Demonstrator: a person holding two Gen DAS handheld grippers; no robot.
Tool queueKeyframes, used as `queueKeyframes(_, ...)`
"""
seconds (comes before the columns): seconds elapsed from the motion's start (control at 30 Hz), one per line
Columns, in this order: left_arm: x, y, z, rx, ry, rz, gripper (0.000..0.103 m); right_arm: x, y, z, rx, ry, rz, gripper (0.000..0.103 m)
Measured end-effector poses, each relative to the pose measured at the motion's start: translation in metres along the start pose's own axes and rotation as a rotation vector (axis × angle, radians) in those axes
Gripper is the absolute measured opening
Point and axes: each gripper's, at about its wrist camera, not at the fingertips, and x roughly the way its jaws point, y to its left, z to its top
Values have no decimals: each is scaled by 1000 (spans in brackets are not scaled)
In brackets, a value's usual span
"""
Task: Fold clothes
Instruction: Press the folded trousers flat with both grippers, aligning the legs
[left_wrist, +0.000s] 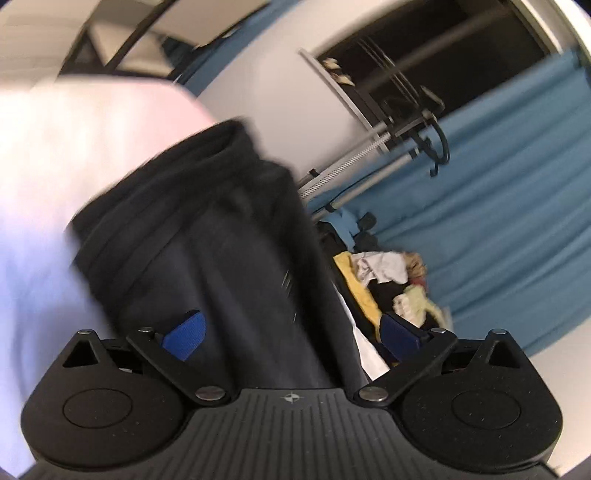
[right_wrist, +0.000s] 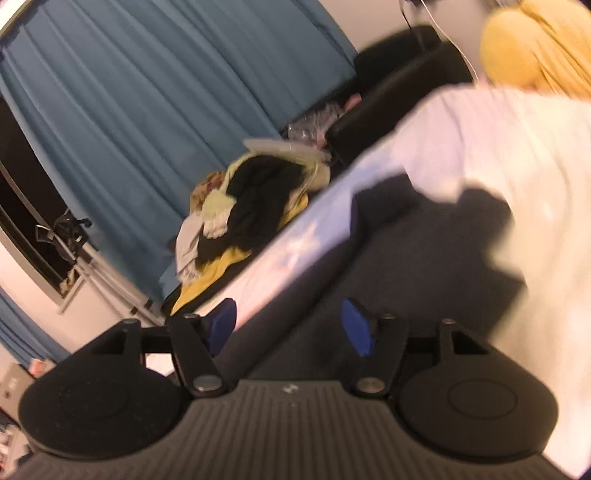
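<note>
A dark navy garment (left_wrist: 207, 221) lies bunched on a white sheet (left_wrist: 44, 166), with a rolled hem at its far end. My left gripper (left_wrist: 291, 338) stands wide open over it; the cloth runs between the blue pads (left_wrist: 184, 339), which do not press on it. In the right wrist view the same dark garment (right_wrist: 424, 240) spreads over the white sheet (right_wrist: 498, 147). My right gripper (right_wrist: 289, 326) is open above its near edge, and neither blue pad (right_wrist: 356, 326) clamps the cloth. Both views are blurred.
A pile of mixed clothes (left_wrist: 384, 280) in yellow, white and black sits beyond the sheet's edge (right_wrist: 251, 199). Blue curtains (right_wrist: 147, 110) hang behind. A black sofa (right_wrist: 388, 92), a yellow cushion (right_wrist: 517, 55) and a metal stand (left_wrist: 369, 155) are further off.
</note>
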Motion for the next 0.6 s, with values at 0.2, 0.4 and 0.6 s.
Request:
queueKeyframes(0.2, 6, 53, -24, -233, 110, 21, 102, -35, -16, -16, 154, 96, 28, 87)
queueKeyframes(0.4, 35, 65, -23, -213, 135, 49, 102, -24, -48, -38, 382, 199, 12, 87)
queueKeyframes(0.6, 70, 60, -20, -129, 123, 88, 102, 5, -52, -41, 372, 161, -2, 87)
